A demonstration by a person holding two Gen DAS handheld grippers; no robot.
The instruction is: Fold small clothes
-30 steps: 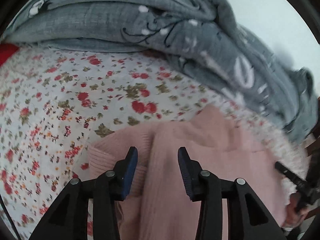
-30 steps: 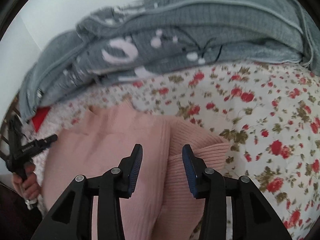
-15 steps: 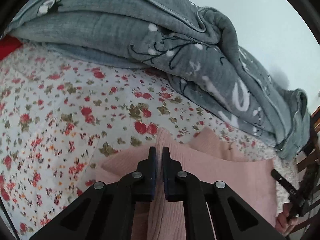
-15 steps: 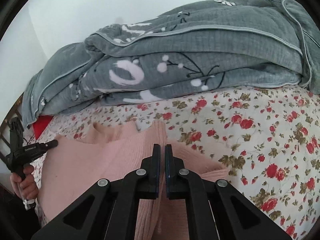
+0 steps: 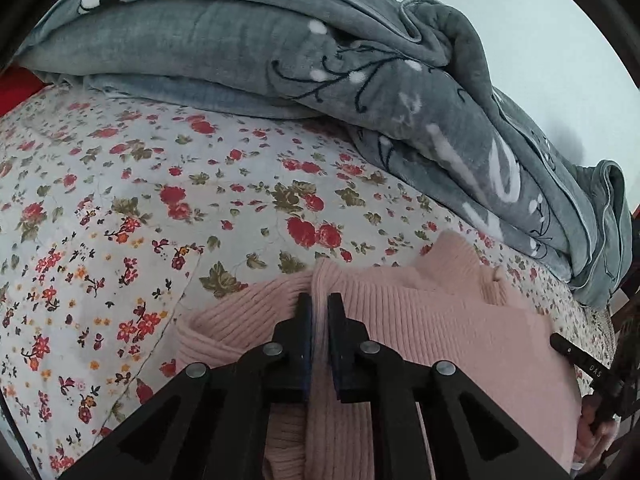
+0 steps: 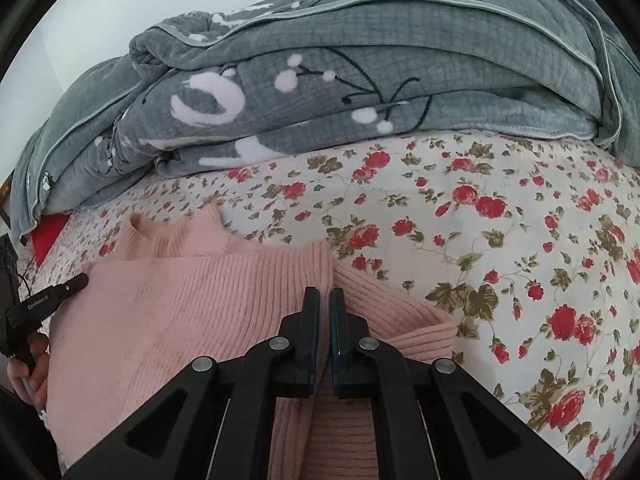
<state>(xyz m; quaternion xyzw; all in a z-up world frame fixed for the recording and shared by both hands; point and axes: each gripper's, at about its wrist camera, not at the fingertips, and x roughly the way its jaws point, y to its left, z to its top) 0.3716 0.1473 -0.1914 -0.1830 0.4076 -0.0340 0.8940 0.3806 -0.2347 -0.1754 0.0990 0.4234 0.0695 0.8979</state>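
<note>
On the floral bedsheet (image 5: 120,184), the pink knit sweater (image 5: 460,320) lay flat. Both jaw pairs, wide apart a second earlier, had been clamped: left gripper (image 5: 319,312) and right gripper (image 6: 324,306) each pinched a shoulder ridge, probably for the next fold.

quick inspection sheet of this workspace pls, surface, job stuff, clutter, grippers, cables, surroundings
surface: bed covered by a floral sheet, white with red flowers.
job's things: one pink ribbed sweater lying on the sheet, a sleeve folded in at each side.
clutter: bundled grey blanket along the far edge; a red item partly under it, too hidden to identify.
grippers: left gripper shut on a sweater fold; right gripper shut on a fold at the opposite side; both sets of jaws have just been closing.
cables: thin dark wire near the left gripper's handle at the right-wrist view's edge, unclear.
surroundings: plain pale wall behind the bed.
</note>
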